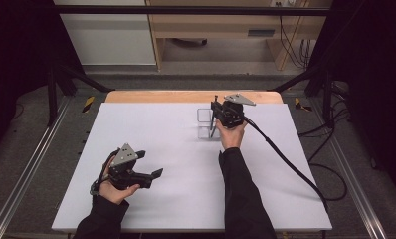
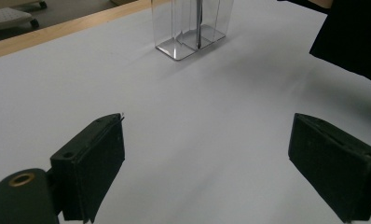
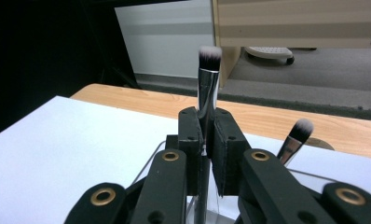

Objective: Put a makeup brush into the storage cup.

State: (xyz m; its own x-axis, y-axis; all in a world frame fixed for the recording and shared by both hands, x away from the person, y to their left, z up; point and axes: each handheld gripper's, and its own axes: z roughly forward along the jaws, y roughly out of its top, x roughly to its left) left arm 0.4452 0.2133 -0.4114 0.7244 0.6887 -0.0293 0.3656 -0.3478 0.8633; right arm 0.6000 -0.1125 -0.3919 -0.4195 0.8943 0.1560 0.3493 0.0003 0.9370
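Note:
A clear acrylic holder (image 1: 204,124) with compartments stands at the far middle of the white table sheet (image 1: 176,199). My right gripper (image 1: 217,108) is over it, shut on a makeup brush (image 3: 208,79) with a silver ferrule and white-tipped bristles, held upright. The brush's lower end reaches down into the holder (image 2: 193,28). A second, smaller brush (image 3: 295,137) leans in the holder just beyond the jaws. My left gripper (image 1: 150,164) rests low at the near left, open, with nothing between its fingers (image 2: 95,163).
A wooden table edge (image 1: 186,96) runs behind the white sheet. The right gripper's cable (image 1: 285,159) trails over the right side of the sheet. A dark sleeve (image 2: 356,37) is at the upper right of the left gripper view.

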